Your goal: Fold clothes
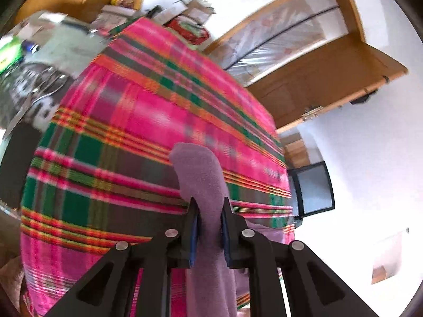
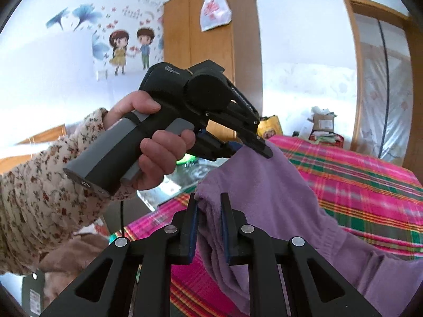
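Right gripper [image 2: 208, 211] jaws nipped on soft lilac fleece garment [image 2: 277, 198]; left gripper [image 1: 208, 211] likewise. Garment hangs over pink plaid bed cover [image 2: 357, 185]. Limp, light; hold at edge corners.

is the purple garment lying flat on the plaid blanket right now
No. The purple garment hangs lifted above the plaid blanket, pinched by the left tongs and the right tongs.
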